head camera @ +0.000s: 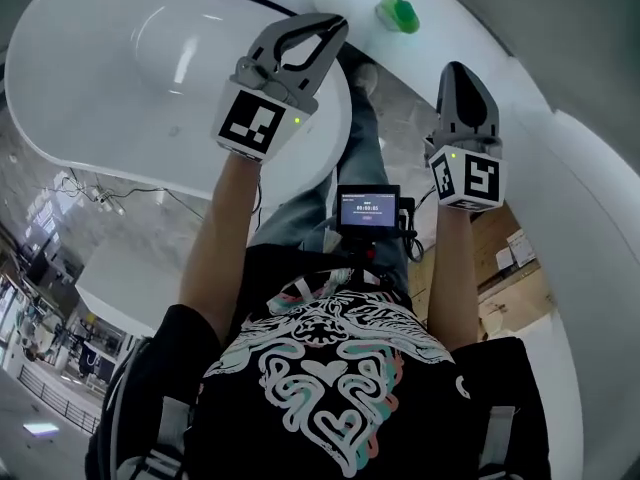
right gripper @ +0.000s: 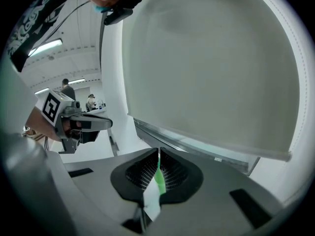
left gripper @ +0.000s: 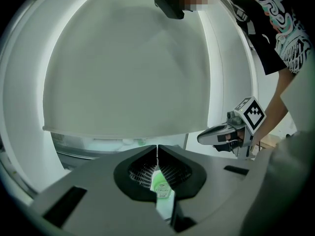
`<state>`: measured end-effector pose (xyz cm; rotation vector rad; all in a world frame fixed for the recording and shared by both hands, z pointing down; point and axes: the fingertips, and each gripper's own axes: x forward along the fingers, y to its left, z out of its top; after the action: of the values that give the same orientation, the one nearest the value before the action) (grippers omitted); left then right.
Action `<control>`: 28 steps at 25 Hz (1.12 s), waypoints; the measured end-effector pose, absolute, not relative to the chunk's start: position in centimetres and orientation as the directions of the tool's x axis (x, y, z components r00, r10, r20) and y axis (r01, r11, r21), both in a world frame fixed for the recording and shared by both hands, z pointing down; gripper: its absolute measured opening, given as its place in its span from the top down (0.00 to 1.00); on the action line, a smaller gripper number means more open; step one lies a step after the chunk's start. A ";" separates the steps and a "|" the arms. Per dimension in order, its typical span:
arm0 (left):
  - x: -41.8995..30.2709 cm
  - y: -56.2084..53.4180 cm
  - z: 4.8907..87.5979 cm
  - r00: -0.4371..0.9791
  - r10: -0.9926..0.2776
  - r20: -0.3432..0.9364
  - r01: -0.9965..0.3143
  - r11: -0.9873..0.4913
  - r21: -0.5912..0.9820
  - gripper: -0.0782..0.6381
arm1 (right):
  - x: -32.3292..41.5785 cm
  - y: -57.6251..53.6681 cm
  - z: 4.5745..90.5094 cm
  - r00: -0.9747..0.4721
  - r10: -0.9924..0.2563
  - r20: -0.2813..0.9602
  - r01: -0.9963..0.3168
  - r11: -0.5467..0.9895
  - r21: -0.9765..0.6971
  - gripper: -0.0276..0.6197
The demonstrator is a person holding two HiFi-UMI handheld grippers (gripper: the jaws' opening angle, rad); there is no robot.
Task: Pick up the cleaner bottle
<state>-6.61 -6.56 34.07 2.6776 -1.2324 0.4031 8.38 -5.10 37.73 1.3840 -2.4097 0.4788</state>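
Bottle: the green cleaner bottle (head camera: 397, 14) rests on the white ledge (head camera: 440, 23), beyond both grippers.
Jaws: our left gripper (head camera: 336, 24) and right gripper (head camera: 456, 68) are pressed together, empty.
Risk: unless we spread them, closed tips could shove it away.

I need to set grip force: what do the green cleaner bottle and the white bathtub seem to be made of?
Cleaner bottle: probably plastic, bright translucent-looking green with a soft sheen, but too small to be sure. Bathtub: glossy white, acrylic or glazed ceramic, judging by its smooth curves and crisp light streaks. I cannot tell which.
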 end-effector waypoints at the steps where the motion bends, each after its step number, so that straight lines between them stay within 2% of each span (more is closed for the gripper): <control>1: -6.6 -6.6 34.6 0.625 -0.714 0.317 -0.760 -0.650 0.033 0.86 | 8.2 -5.2 38.2 -0.485 -0.760 0.433 -0.868 0.480 -0.131 0.90; 6: -6.9 -6.6 37.2 0.630 -0.688 0.360 -0.745 -0.666 0.034 0.86 | 7.3 -5.6 40.6 -0.509 -0.729 0.458 -0.851 0.507 -0.138 0.90; 19: -7.1 -8.4 41.4 0.635 -0.678 0.371 -0.731 -0.682 0.006 0.86 | 6.1 -6.5 45.3 -0.533 -0.703 0.472 -0.827 0.551 -0.113 0.90; 28: -6.7 -7.8 47.2 0.660 -0.609 0.439 -0.691 -0.722 0.037 0.86 | 5.6 -6.4 49.8 -0.544 -0.672 0.503 -0.807 0.583 -0.095 0.90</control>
<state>-6.71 -7.84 47.19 2.6758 -1.0606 0.5986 5.58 -6.40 49.81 1.1886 -2.3996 0.4447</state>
